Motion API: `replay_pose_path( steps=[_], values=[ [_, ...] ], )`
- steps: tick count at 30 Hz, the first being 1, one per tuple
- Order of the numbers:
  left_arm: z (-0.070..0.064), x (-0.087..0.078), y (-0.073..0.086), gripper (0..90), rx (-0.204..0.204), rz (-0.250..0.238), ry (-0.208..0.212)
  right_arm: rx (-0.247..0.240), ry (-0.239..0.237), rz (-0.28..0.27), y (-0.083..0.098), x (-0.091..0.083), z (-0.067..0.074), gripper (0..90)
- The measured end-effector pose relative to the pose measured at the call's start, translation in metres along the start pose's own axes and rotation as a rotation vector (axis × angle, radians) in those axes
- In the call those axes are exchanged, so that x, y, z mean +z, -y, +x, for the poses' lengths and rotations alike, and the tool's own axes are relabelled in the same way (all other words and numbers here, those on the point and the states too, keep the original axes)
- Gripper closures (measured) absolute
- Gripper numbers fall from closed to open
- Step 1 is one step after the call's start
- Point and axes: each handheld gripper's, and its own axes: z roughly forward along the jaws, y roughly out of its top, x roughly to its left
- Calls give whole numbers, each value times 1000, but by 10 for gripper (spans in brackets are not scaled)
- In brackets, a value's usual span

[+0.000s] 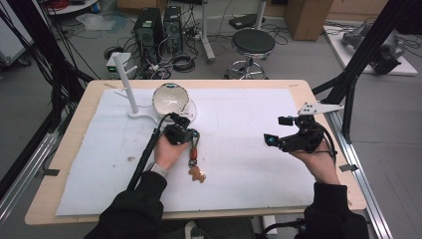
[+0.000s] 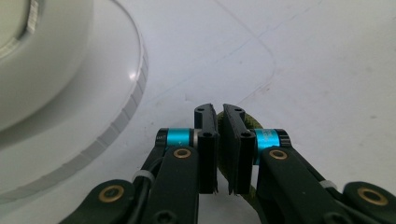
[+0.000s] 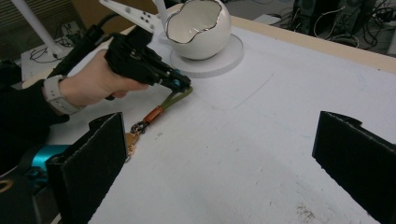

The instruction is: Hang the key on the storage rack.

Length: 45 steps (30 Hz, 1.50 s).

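Down at the near edge, two dark-sleeved forearms reach onto the table. The left hand [image 1: 169, 152], a watch on its wrist, holds the left gripper [image 1: 185, 130] left of centre, pointing away toward the far side. The right hand [image 1: 318, 162] holds the right gripper [image 1: 278, 130] raised at the right, pointing left across the table.

A white mat [image 1: 239, 149] covers most of the wooden table [image 1: 64, 149]. At its far left sit a white egg-shaped bowl [image 3: 198, 28] with a jagged rim on a round white base [image 3: 224, 58], and a white stand [image 1: 127, 87] beside it. Beyond the table the floor holds computer towers [image 1: 159, 27], loose cables, a black stool [image 1: 253, 45] and cardboard boxes.

The left gripper's jaws are closed almost together on the olive strap [image 3: 175, 99] of a keychain [image 1: 195, 162]; the strap runs back toward the person through an orange collar to a small brown charm [image 1: 197, 174] lying on the mat, just beside the left hand. The right gripper's jaws stand wide apart, holding nothing.
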Motion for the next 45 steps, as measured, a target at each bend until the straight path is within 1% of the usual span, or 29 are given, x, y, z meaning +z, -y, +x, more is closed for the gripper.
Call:
replay_pose_path(
  steps=[1,3,4,5,7,9,12,13,15,16,17,18,19,23,26,30,32,34,35,36,39,40,42,43,44,45],
  values=[
    [2,-7,-3,842,-2,-10,16,-1,2,-3,0,0,0,27],
    [4,-22,-9,842,-15,-46,39,-13,20,-2,0,0,0,27],
    [5,-30,-11,842,-26,-73,50,-14,24,1,0,0,0,27],
    [6,-38,-14,843,-29,-87,55,-12,23,2,0,0,0,27],
    [8,-55,-22,843,-19,-110,63,-12,22,-2,0,0,1,27],
    [9,-68,-28,843,-1,-124,56,-15,21,1,0,1,1,26],
    [12,-90,-38,843,9,-163,57,-17,22,7,0,2,2,27],
    [13,-95,-40,843,14,-165,61,-16,22,6,0,2,2,27],
    [15,-103,-44,844,29,-175,96,-13,12,2,-1,2,2,26],
    [15,-107,-46,844,44,-172,95,-7,1,-5,-1,2,3,27],
    [15,-109,-47,844,53,-172,91,-11,-6,-9,-2,2,3,26],
    [15,-112,-48,844,68,-168,89,-11,-6,-10,-2,2,4,27],
    [15,-114,-49,844,76,-175,85,-11,-3,-9,-3,2,5,27],
    [20,-128,-51,844,80,-211,82,-16,-6,-3,-3,3,5,27],
    [31,-142,-53,844,40,-252,78,-9,-3,-1,-2,3,4,27],
    [51,-159,-56,844,24,-267,16,-12,-4,11,-2,4,4,27],
    [62,-168,-58,843,9,-276,-5,-17,-5,12,-2,4,4,27],
    [73,-177,-58,844,22,-288,-31,-19,-9,8,-2,5,5,26],
    [77,-179,-58,844,18,-285,-43,-17,-12,8,-2,5,5,27],
    [83,-182,-58,843,25,-283,-63,-16,-12,9,-3,5,5,26],
    [102,-190,-57,844,10,-286,-101,-19,-13,15,-3,5,6,27],
    [108,-193,-58,844,-2,-289,-110,-21,-15,14,-4,6,6,27],
    [120,-197,-58,844,-6,-280,-141,-23,-16,15,-4,7,7,26],
    [126,-198,-59,844,-11,-264,-151,-28,-16,14,-5,7,7,26],
    [131,-199,-60,844,-8,-245,-164,-28,-16,16,-5,8,7,27],
    [137,-200,-61,844,-18,-237,-166,-29,-20,20,-5,9,8,27]
  ],
)
